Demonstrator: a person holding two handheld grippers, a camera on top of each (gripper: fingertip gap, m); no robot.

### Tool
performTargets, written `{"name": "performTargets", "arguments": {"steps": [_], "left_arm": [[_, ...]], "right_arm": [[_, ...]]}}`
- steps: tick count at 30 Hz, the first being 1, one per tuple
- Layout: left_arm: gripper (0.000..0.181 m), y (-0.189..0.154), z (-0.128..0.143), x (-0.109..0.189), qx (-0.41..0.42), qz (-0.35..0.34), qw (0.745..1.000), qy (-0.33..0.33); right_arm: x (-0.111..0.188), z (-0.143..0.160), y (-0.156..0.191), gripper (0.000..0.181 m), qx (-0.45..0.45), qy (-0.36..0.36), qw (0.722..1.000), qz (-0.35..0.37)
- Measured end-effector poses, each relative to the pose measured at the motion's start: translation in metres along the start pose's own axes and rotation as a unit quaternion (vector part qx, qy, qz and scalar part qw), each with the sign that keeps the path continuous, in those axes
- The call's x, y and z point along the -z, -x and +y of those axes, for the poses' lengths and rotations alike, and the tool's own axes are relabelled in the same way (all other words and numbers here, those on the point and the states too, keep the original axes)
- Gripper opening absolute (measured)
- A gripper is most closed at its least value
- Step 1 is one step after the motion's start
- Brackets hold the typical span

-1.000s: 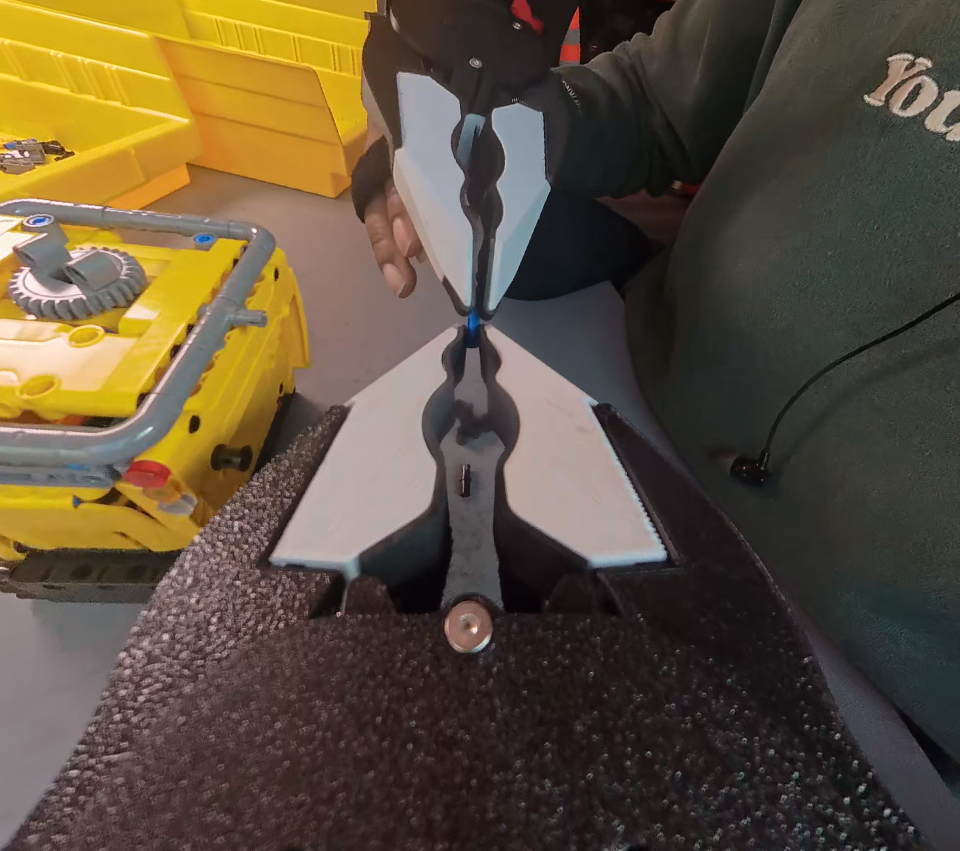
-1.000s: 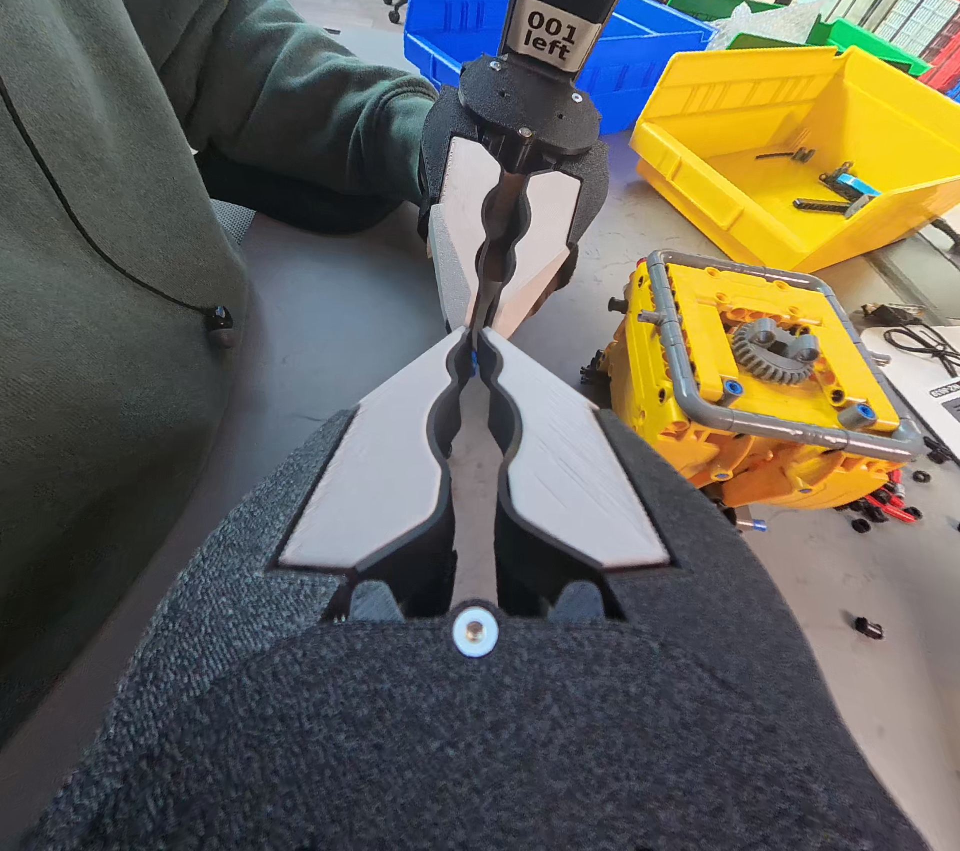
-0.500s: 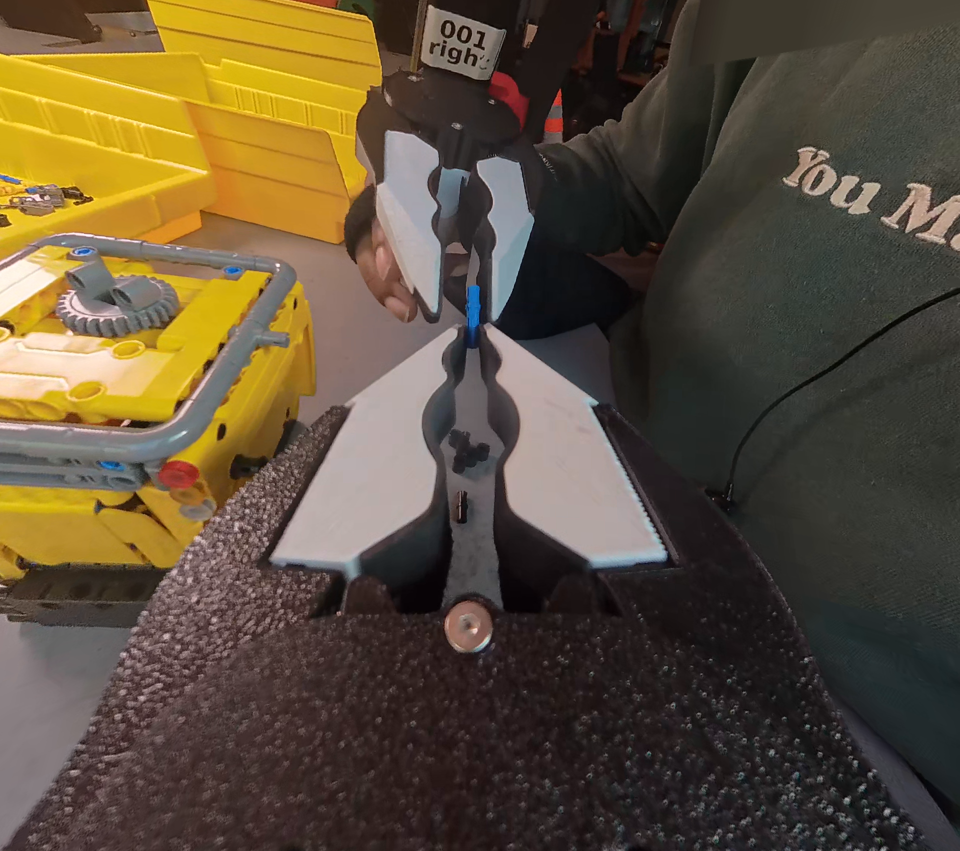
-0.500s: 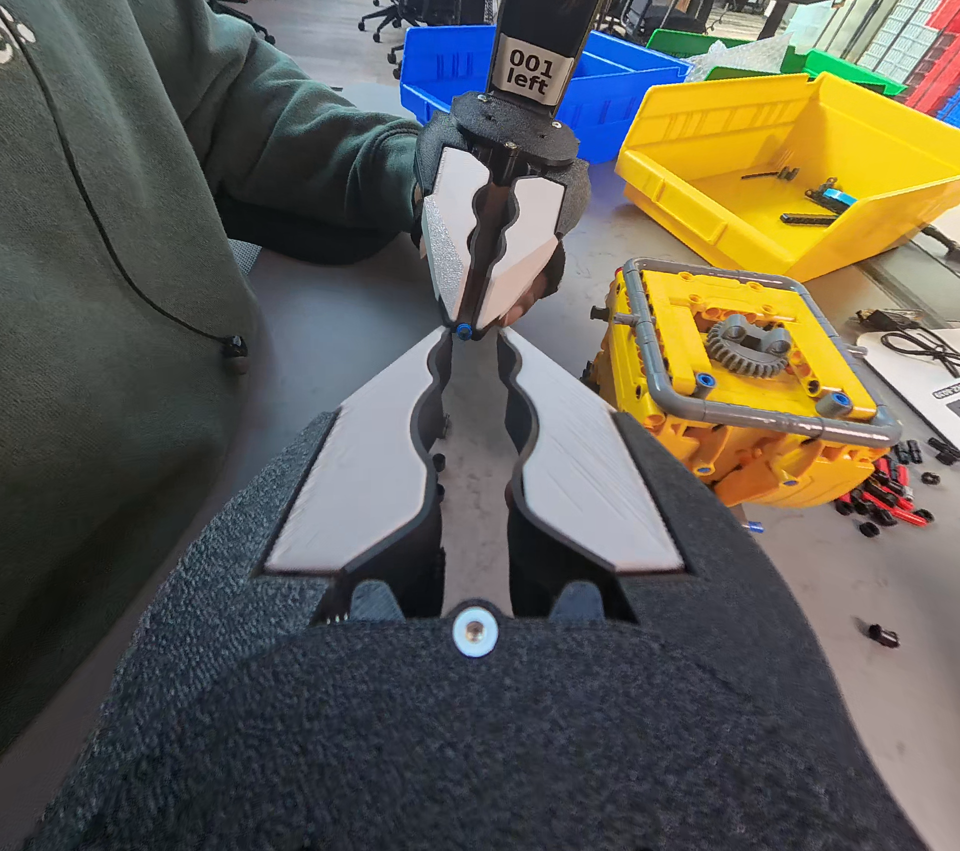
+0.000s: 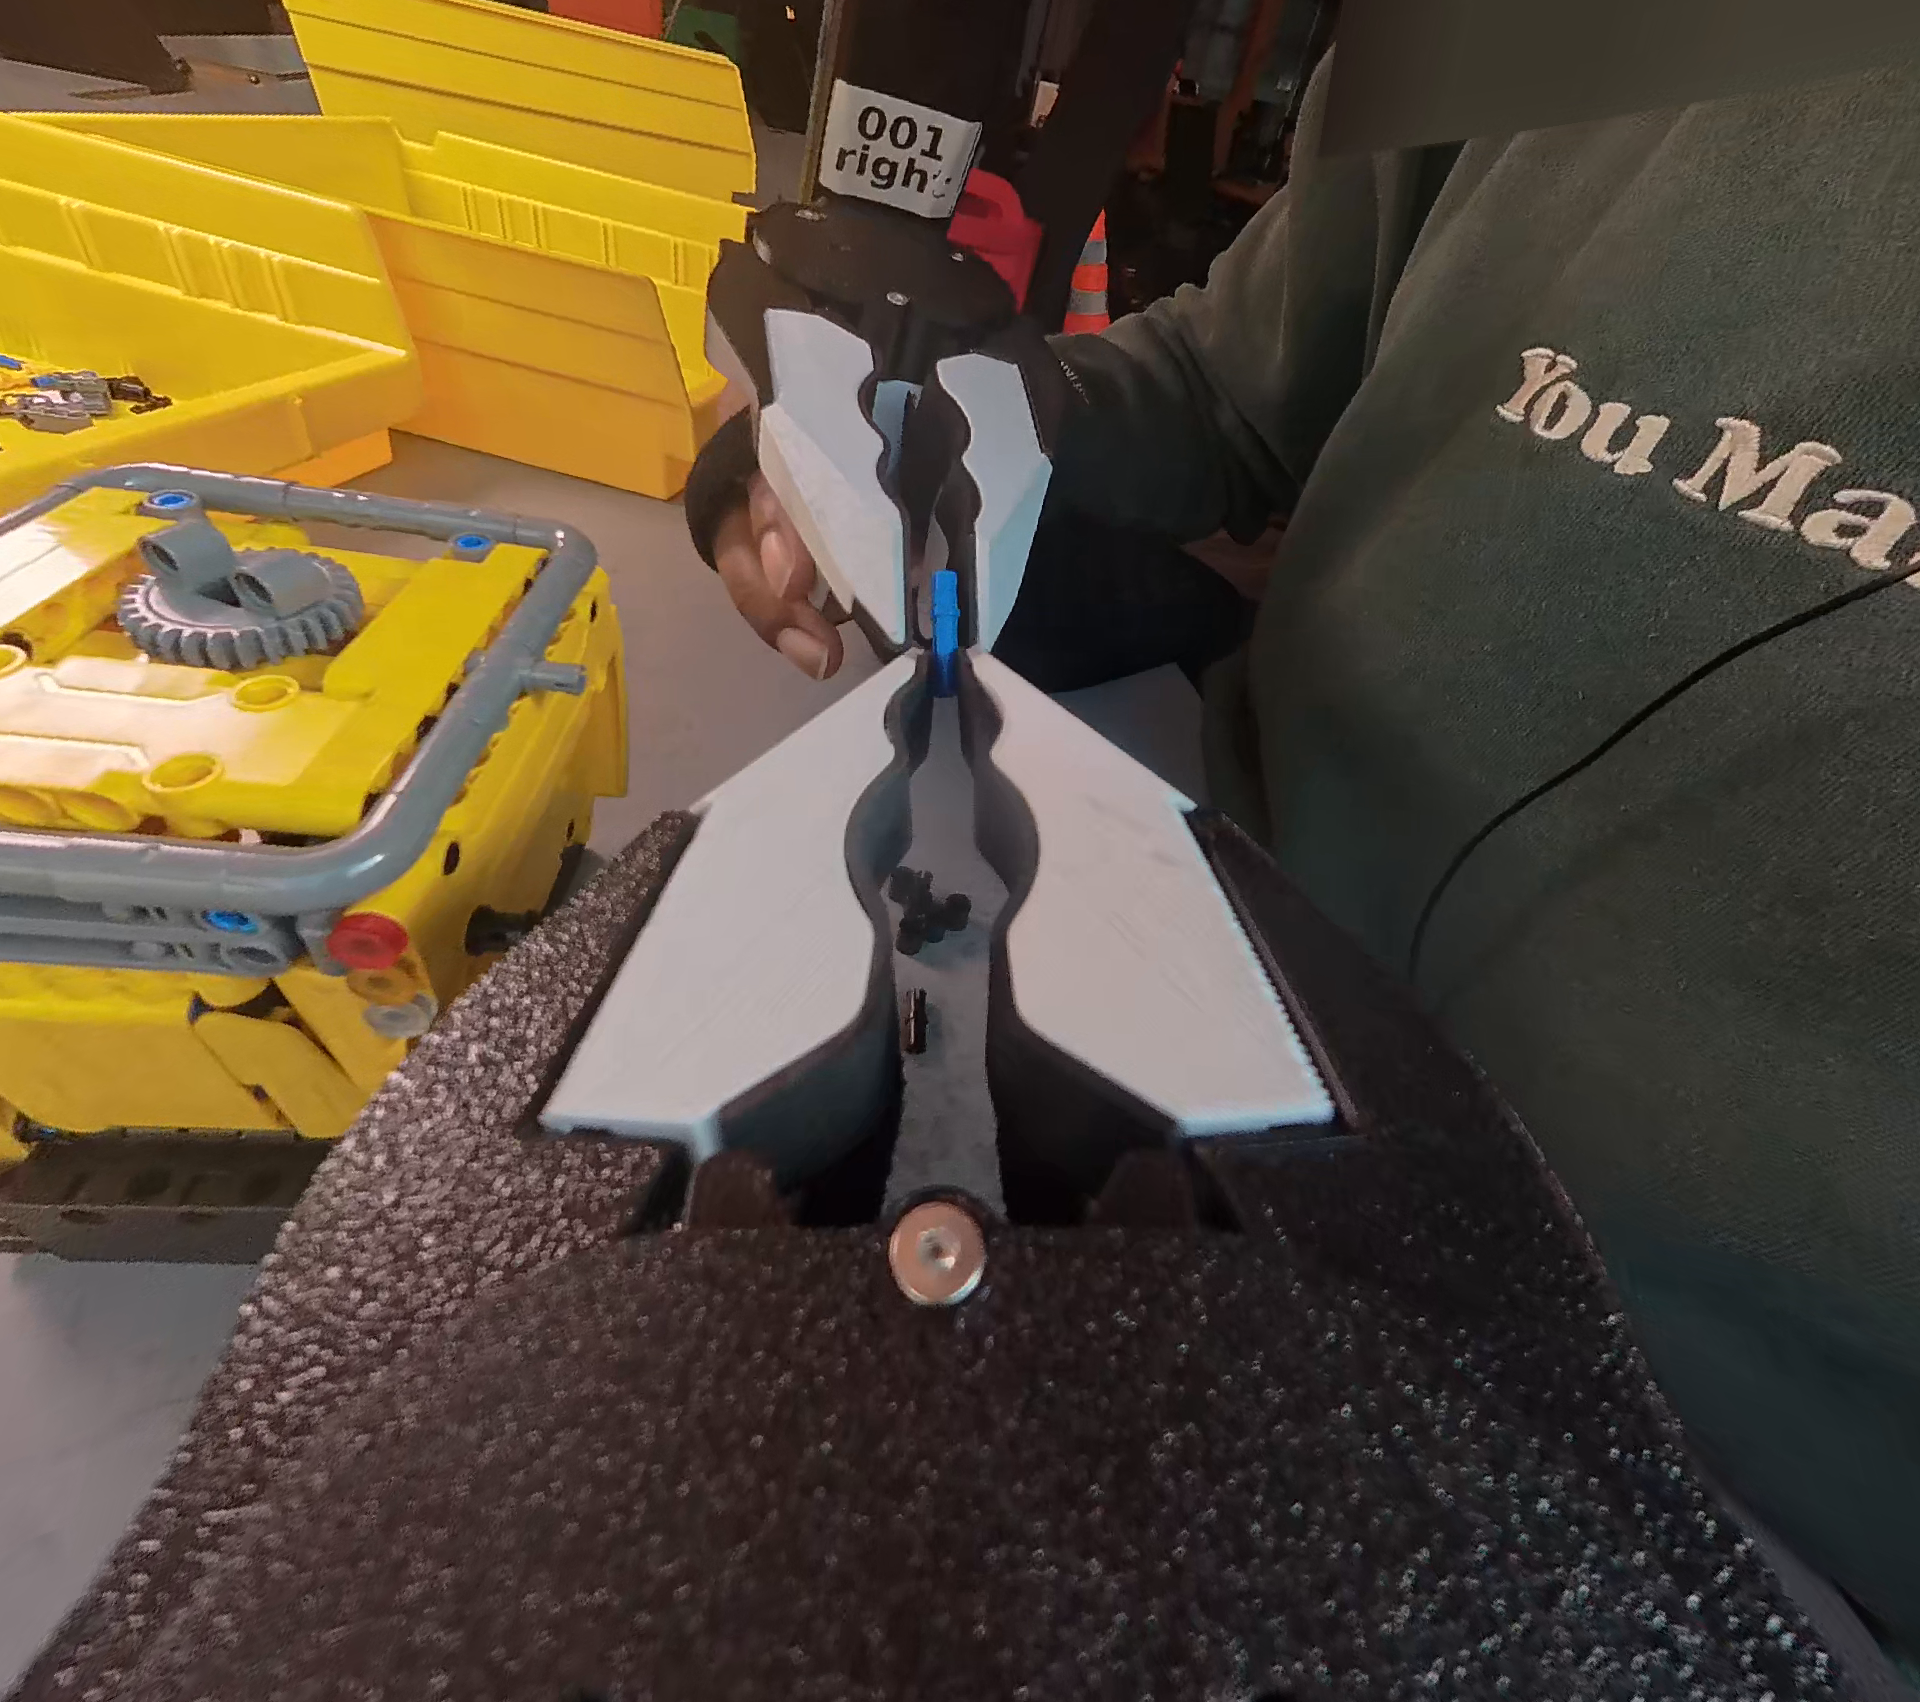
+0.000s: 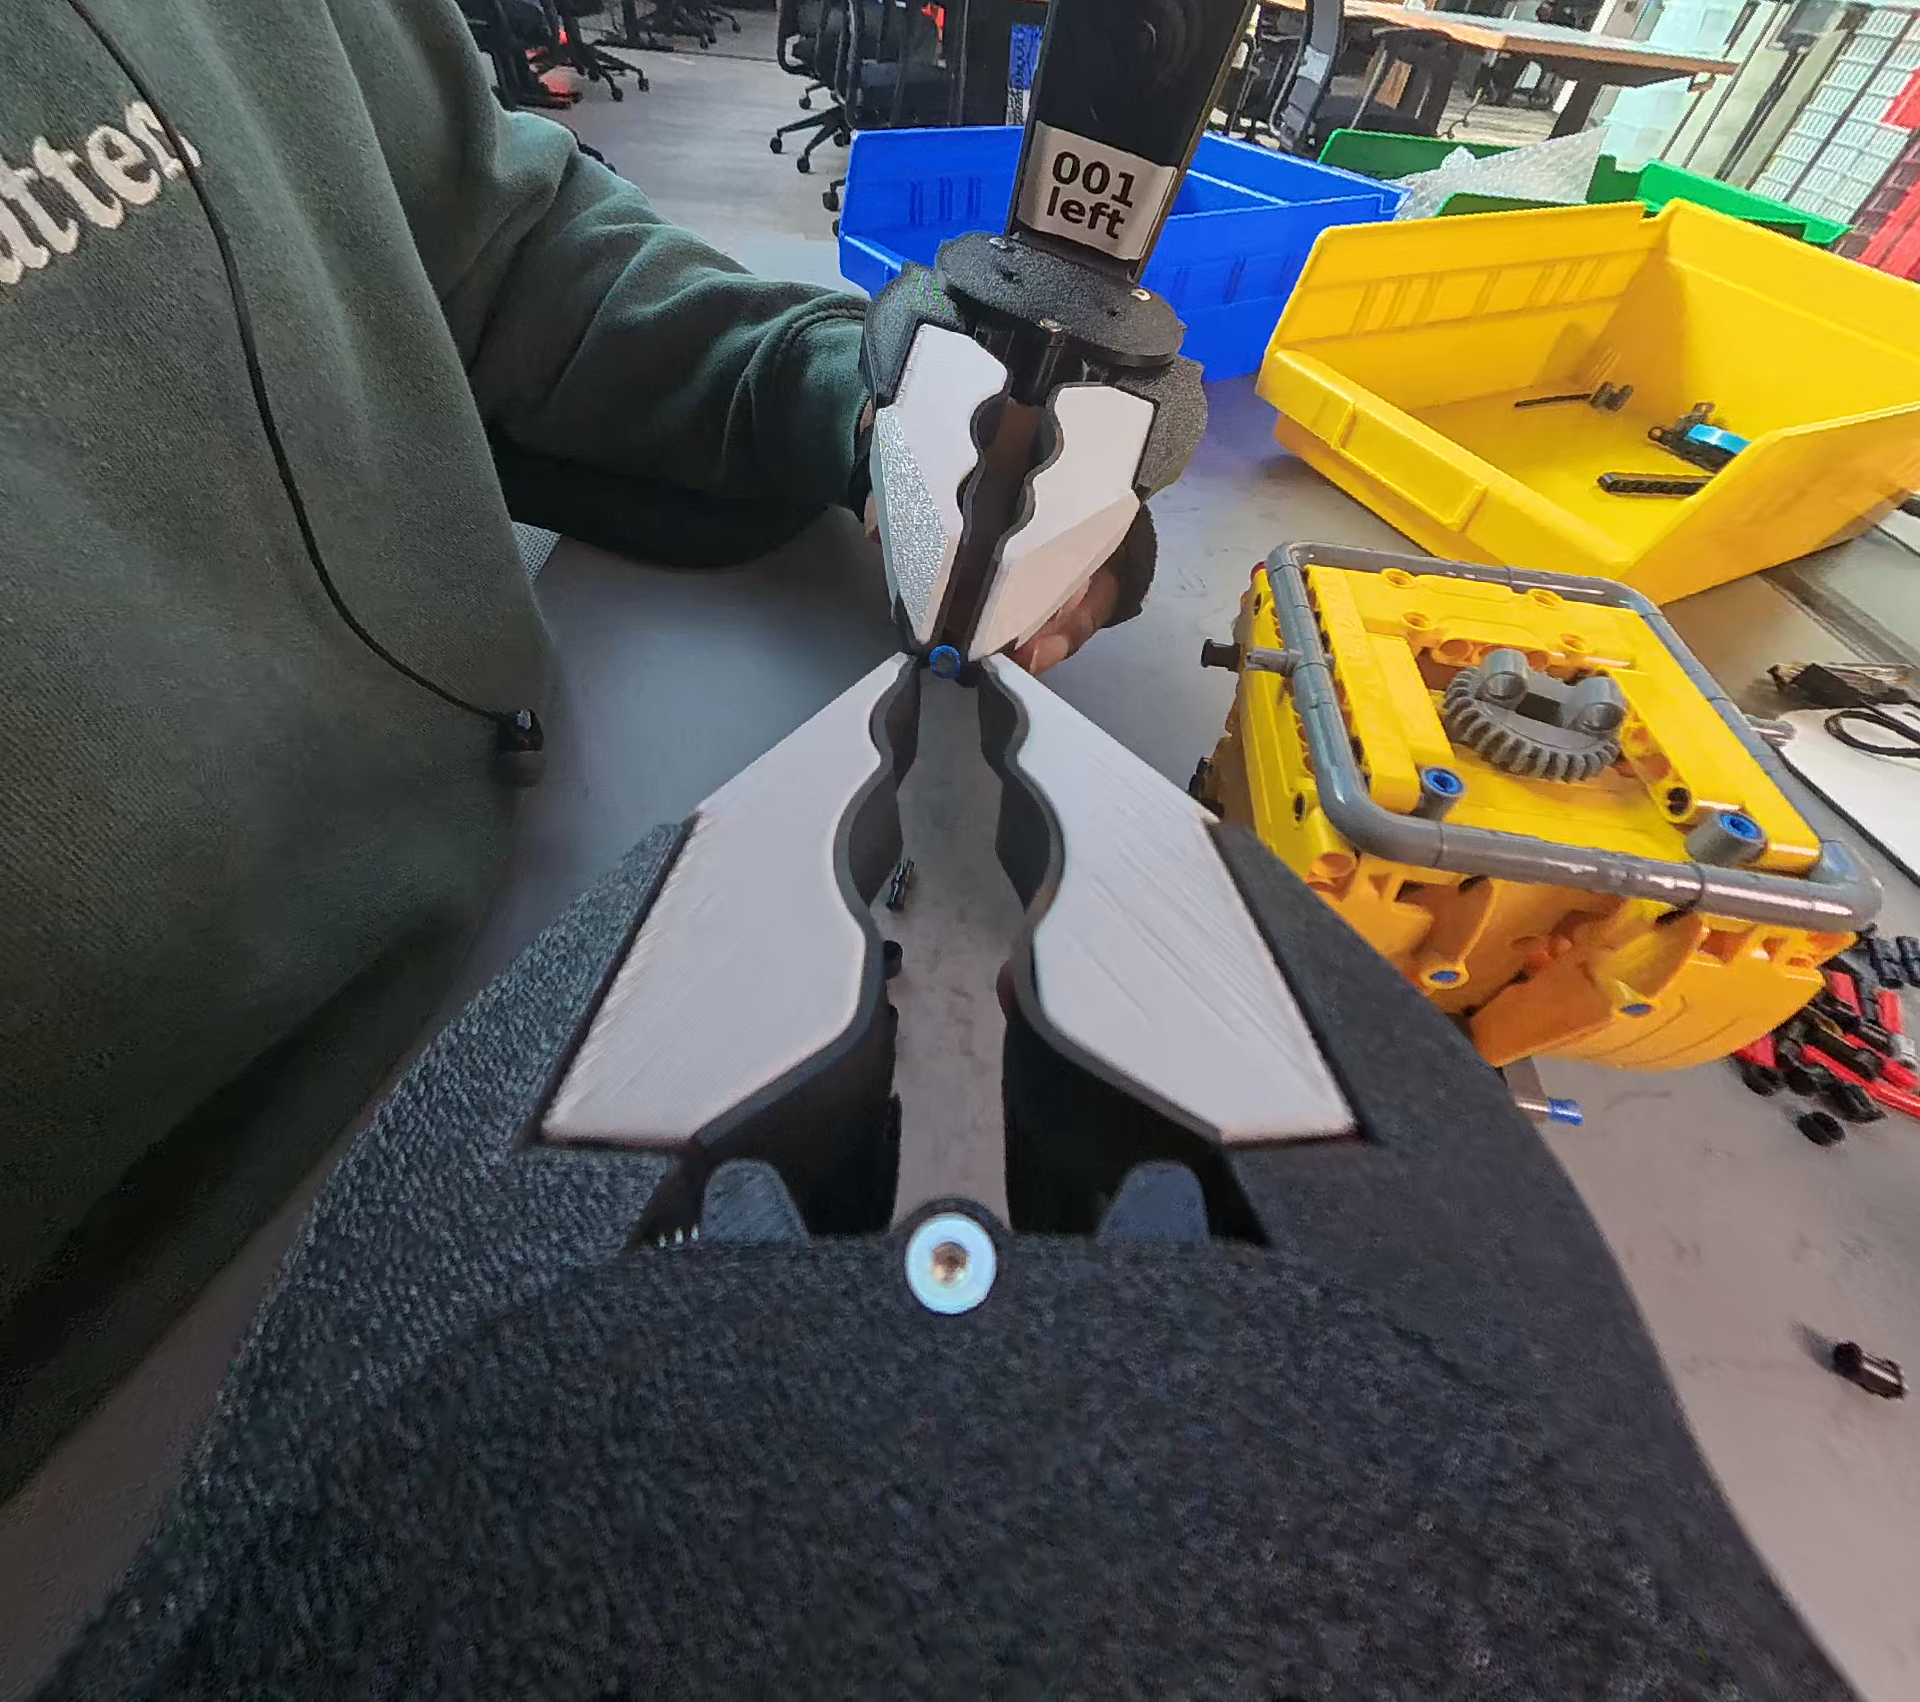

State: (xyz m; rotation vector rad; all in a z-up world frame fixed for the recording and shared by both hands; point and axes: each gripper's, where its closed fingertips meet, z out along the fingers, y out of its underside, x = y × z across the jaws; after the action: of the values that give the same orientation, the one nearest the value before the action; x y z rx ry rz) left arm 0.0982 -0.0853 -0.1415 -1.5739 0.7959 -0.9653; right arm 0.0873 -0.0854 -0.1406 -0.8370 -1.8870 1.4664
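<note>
My left gripper (image 5: 940,678) is shut on a small blue pin (image 5: 943,629), which sticks out past its tips. My right gripper (image 5: 935,636) faces it tip to tip, jaws apart, with the pin's free end between its fingertips. In the right wrist view my right gripper (image 6: 945,678) is open and empty, and the left gripper (image 6: 943,646) holds the blue pin (image 6: 943,661) just in front of it. Both are held above the grey table. A yellow brick-built model (image 5: 260,717) with a grey gear (image 5: 239,603) on top stands beside them; it also shows in the right wrist view (image 6: 1507,831).
Yellow bins (image 5: 520,218) stand behind the model. A yellow bin (image 6: 1475,426) with a few parts and a blue bin (image 6: 1247,218) stand farther back. Loose black and red pins (image 6: 1849,1060) lie by the model. The person's green sweatshirt (image 5: 1558,769) is close beside both grippers. Both grippers' tips are close together, under 4 cm apart.
My right gripper was shut on the blue pin together with the left. It has opened and let go, and the pin has stayed in the left gripper. Both grippers have tilted up a little.
</note>
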Motion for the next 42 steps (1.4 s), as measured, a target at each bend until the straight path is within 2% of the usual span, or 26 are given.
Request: {"name": "performTargets", "arguments": {"steps": [3,20,22,28,42], "left_arm": [[0.003,0.001,-0.003,0.001,0.008,0.000,1.000,-0.011],[0.003,0.002,-0.004,0.003,0.018,0.001,1.000,-0.016],[0.003,0.002,-0.003,0.002,0.017,0.002,1.000,-0.013],[0.003,0.001,-0.002,0.001,0.013,0.002,1.000,-0.009],[0.010,0.009,0.008,0.000,-0.001,-0.030,0.999,0.030]], "right_arm": [[0.003,-0.001,-0.001,0.003,0.000,-0.010,1.000,-0.001],[0.001,-0.002,-0.002,0.009,0.006,-0.024,1.000,0.010],[0.001,-0.002,-0.007,0.014,0.005,-0.024,0.999,0.022],[0.002,-0.002,-0.002,0.005,0.009,-0.022,1.000,0.010],[0.005,0.001,-0.006,0.003,-0.003,-0.023,1.000,0.007]]}}
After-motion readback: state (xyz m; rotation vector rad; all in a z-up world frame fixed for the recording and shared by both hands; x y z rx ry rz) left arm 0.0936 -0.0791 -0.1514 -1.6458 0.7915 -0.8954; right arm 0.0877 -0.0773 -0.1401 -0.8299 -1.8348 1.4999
